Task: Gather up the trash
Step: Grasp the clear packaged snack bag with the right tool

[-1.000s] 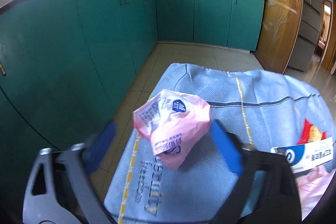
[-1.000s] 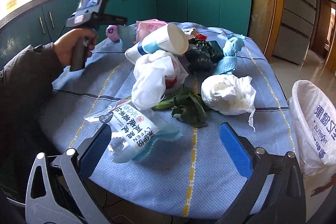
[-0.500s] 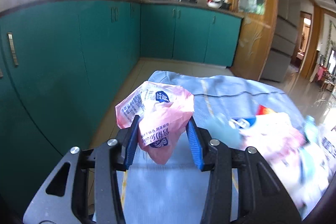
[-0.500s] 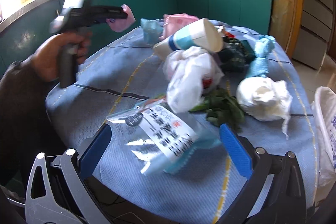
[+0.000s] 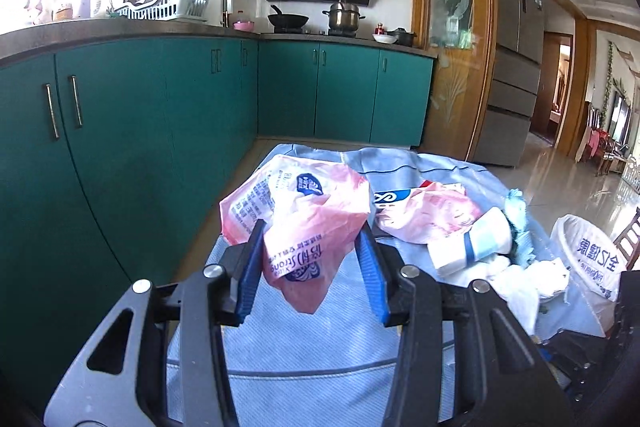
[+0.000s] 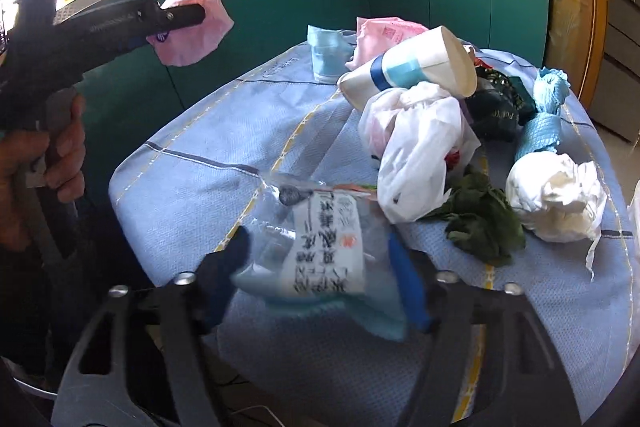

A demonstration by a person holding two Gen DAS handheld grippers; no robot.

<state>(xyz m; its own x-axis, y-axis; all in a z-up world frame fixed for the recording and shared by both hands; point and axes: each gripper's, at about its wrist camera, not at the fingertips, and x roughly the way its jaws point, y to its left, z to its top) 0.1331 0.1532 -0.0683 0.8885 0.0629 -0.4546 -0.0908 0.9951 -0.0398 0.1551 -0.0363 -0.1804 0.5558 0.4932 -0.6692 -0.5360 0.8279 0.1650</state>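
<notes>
Trash: the left gripper (image 5: 310,267) is clamped narrow on a pink wrapper (image 5: 300,215), held up in the air off the table's (image 6: 192,187) left edge, wrapper hanging down between the pads. The right gripper (image 6: 320,271) is closing right now around a clear printed bag (image 6: 320,247) at the near edge of the table; bag sits between the jaws, long axis running roughly away from the tool, but motion blur hides whether the pads are biting yet. Outward from there, the rest of the pile lies centre to far right: a white plastic bag (image 6: 416,155), green leaves (image 6: 480,223), a paper wad (image 6: 556,199), a tipped paper cup (image 6: 412,67), a dark pouch (image 6: 500,107), a blue cloth (image 6: 544,115), another pink wrapper (image 6: 384,35) and a blue mask (image 6: 326,53). The bin bag (image 5: 588,267) stands off the table's right side, mouth open, contents not visible from here. My read: it's on the right hand's side, so the left has to cross the whole table to drop its wrapper.
</notes>
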